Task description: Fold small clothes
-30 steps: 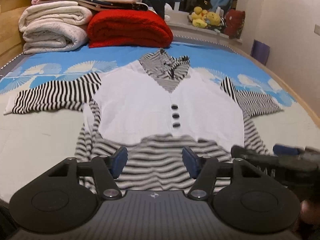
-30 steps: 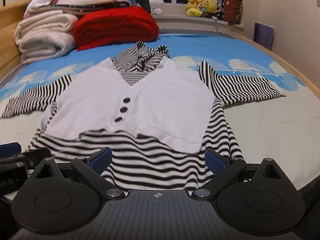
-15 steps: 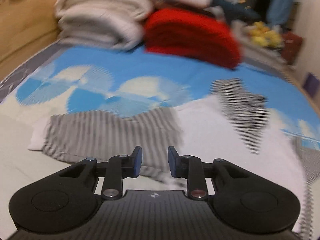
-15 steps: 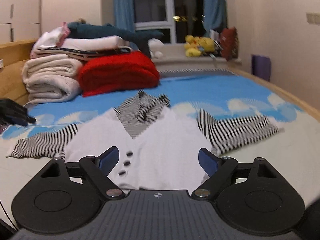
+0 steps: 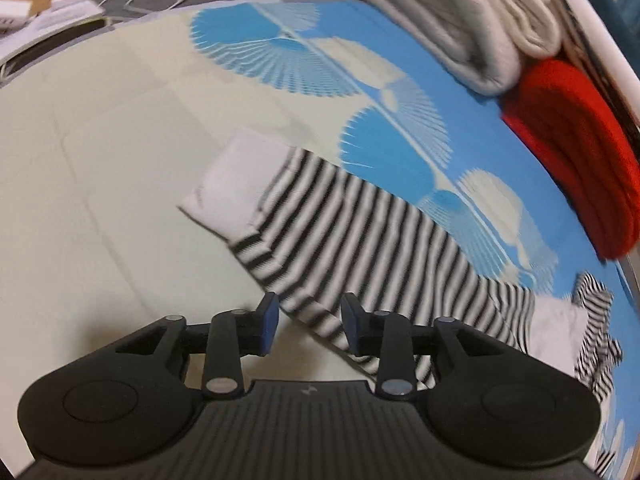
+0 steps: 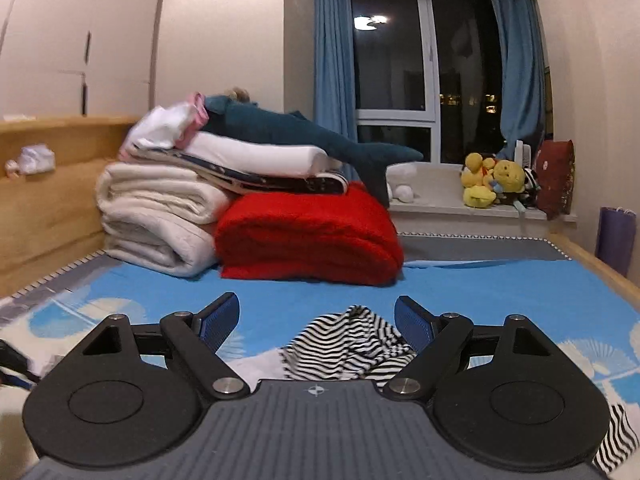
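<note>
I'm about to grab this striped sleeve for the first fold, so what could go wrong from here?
The left tongs are opening over the sleeve's lower edge, nothing pinched yet; they may catch one layer only or snag the bedsheet beneath. The white cuff lies far from the tongs, so it may flop unevenly. The right tongs hang open above the collar, leaving the body unpinned, so it could drag.

Right gripper point(image 6: 316, 322) spread wide over striped collar point(image 6: 350, 340), red blanket point(image 6: 308, 238) behind
</note>
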